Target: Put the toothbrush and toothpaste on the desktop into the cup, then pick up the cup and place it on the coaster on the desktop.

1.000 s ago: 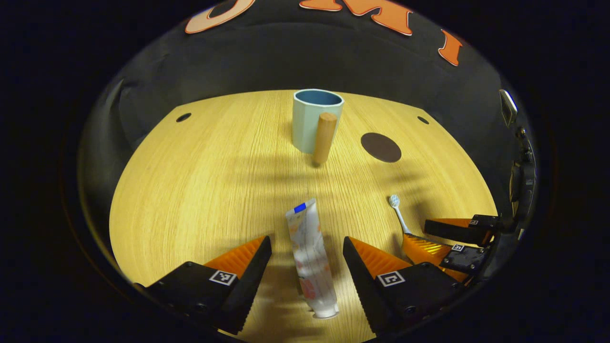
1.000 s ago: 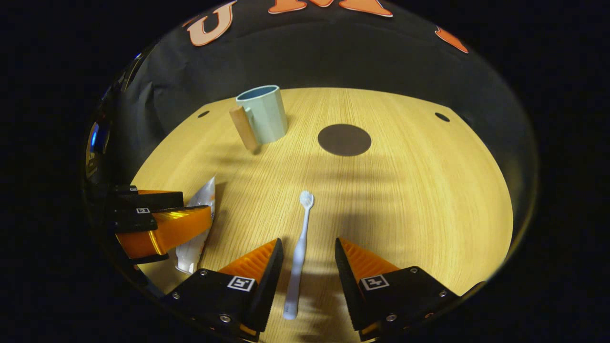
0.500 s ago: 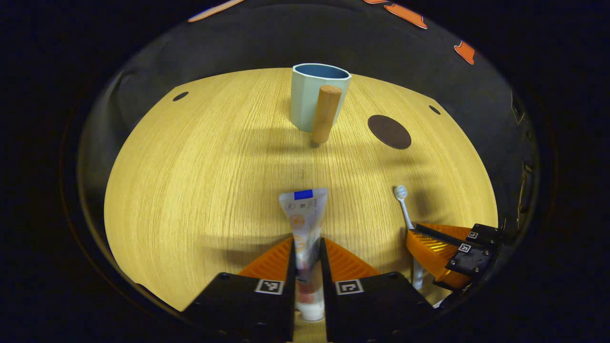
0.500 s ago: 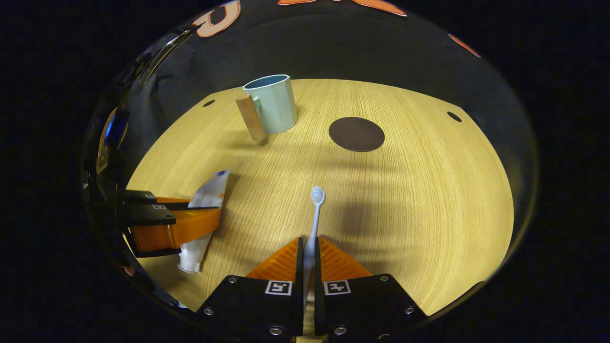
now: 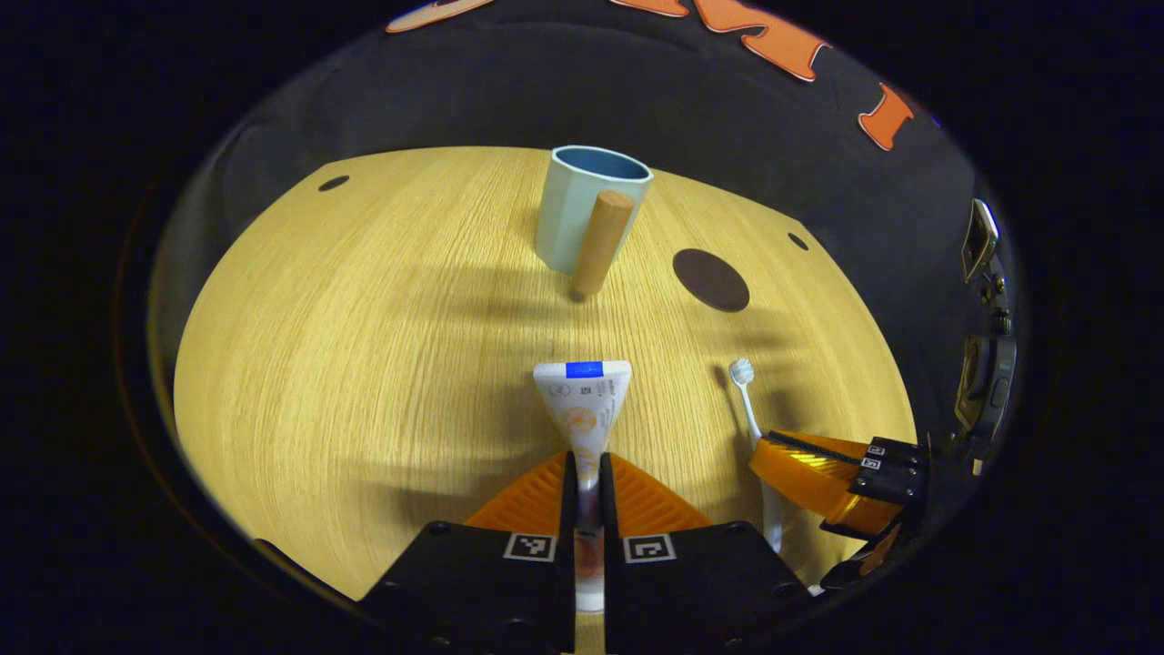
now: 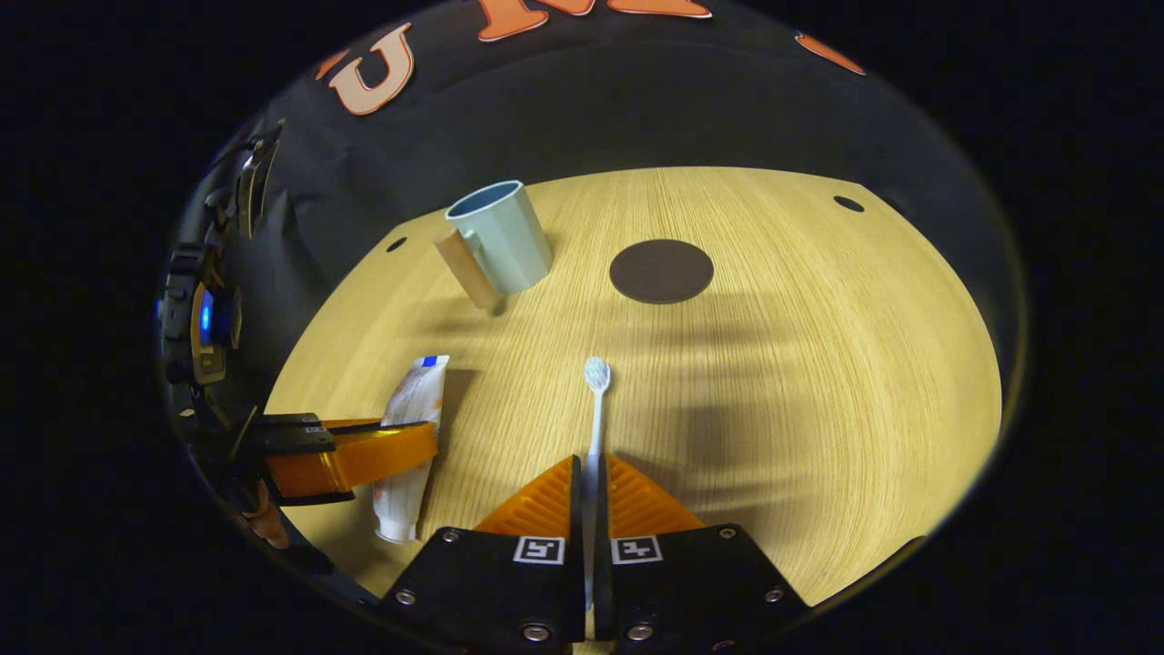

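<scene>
White, soft plastic toothpaste tube (image 5: pixel 583 405) sits clamped near its cap end in the left gripper (image 5: pixel 587 473) and may squash, while the right gripper (image 6: pixel 590 473) pinches the slim, light, stiff white toothbrush (image 6: pixel 595 409) by its handle above the pale wooden worktop (image 6: pixel 773 364), short of the pale blue cup (image 6: pixel 498 236)

On your bench (image 6: pixel 818 364) you have one cup (image 6: pixel 500 235), one round dark coaster (image 6: pixel 661 271), one toothbrush (image 6: pixel 596 391) and one toothpaste tube (image 5: pixel 582 405). You hold two tongs: the left tongs (image 5: pixel 588 473) and the right tongs (image 6: pixel 591 468). The bench top has two small dark holes (image 6: pixel 848 204).
</scene>
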A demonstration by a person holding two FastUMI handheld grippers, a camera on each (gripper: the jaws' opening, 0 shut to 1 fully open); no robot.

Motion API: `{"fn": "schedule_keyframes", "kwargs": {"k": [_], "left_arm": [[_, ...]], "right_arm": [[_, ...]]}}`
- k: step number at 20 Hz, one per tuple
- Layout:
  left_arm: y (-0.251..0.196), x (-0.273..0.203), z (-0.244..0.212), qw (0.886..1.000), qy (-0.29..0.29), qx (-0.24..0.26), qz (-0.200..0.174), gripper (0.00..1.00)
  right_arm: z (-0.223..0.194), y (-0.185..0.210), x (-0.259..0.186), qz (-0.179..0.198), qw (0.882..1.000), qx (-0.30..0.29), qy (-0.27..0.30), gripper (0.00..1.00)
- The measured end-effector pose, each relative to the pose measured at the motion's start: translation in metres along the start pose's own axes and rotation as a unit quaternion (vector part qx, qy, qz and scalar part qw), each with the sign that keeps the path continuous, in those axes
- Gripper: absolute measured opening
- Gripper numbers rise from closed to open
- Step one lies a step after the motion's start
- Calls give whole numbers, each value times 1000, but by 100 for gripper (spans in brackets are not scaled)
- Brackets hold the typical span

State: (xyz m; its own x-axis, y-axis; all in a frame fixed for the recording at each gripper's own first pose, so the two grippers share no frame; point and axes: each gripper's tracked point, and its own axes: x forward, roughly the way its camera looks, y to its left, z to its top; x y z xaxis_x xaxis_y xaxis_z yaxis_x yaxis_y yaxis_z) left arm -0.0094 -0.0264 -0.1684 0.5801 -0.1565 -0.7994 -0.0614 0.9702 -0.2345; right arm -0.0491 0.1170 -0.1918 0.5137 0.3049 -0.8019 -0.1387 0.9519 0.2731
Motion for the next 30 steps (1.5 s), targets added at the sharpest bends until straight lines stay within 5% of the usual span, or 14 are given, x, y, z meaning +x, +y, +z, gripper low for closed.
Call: {"fn": "schedule_keyframes", "kwargs": {"k": [12, 24, 30], "left_arm": [[-22, -35, 67, 988, -148, 46, -26, 7], [-18, -78, 179, 945, -321, 56, -7, 7], [-18, -73, 240, 919, -391, 50, 4, 7]], "right_arm": [[59, 2, -41, 40, 992, 15, -119, 4], [130, -9, -87, 30, 963, -17, -269, 4], [154, -22, -92, 26, 954, -4, -300, 4]]}}
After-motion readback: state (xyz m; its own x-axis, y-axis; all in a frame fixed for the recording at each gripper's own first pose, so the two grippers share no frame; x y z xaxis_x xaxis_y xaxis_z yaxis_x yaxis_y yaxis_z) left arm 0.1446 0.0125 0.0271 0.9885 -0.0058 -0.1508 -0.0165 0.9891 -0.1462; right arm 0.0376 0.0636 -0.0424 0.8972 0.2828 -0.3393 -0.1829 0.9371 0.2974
